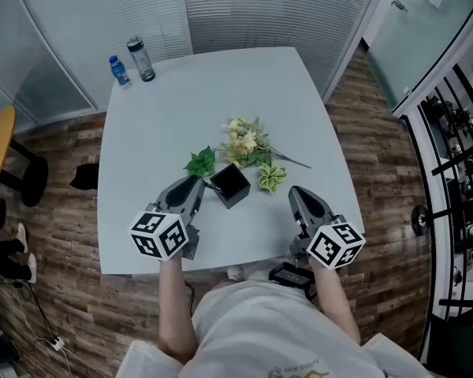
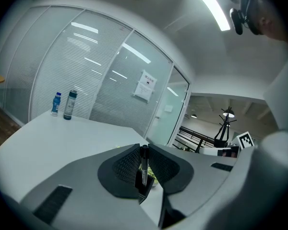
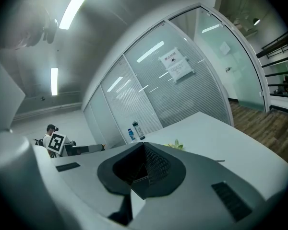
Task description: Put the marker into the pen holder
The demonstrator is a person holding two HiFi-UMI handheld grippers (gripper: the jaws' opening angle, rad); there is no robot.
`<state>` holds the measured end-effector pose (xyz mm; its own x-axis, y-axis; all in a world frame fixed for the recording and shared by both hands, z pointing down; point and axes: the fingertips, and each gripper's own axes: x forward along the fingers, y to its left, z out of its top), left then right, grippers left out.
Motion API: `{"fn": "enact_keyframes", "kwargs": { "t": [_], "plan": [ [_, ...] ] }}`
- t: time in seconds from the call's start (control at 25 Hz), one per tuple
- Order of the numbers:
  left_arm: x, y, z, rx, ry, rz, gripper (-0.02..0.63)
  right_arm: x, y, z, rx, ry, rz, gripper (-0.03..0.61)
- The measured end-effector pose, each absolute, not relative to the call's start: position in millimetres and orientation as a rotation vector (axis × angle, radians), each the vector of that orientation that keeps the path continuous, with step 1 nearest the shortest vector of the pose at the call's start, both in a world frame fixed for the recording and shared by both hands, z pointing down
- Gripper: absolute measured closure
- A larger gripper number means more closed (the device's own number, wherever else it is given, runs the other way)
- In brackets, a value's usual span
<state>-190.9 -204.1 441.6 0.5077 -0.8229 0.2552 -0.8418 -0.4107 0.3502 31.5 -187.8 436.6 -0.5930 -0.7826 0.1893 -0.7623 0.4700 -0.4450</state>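
The left gripper [image 2: 144, 150] is clamped on a slim black marker [image 2: 144, 166], which stands upright between its ribbed pads, right at the open black square pen holder [image 1: 230, 184]. The step in hand calls for centring the marker's lower end over the opening, lowering it straight, then letting go. The right gripper [image 3: 143, 150] is closed on nothing, well apart. Pale artificial flowers [image 1: 248, 146] crowd the holder's far side. The white table [image 1: 165, 124] lies bare to the left, and its near edge is close.

A pale table [image 1: 181, 109] stands on wood-plank flooring [image 1: 374, 156], backed by curved glass partitions [image 1: 252, 10] with closed blinds; a strip light [image 2: 209, 6] glows overhead.
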Motion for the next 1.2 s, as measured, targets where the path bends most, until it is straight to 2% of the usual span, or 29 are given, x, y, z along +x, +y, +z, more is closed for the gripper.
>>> {"fn": "enact_keyframes", "kwargs": {
  "t": [1.2],
  "plan": [
    [-153.8,-248.9,524.3,2.286,-1.236,0.441,0.557,58.5,-235.9,477.6,-1.478,2.641,-0.894,0.563]
  ]
}}
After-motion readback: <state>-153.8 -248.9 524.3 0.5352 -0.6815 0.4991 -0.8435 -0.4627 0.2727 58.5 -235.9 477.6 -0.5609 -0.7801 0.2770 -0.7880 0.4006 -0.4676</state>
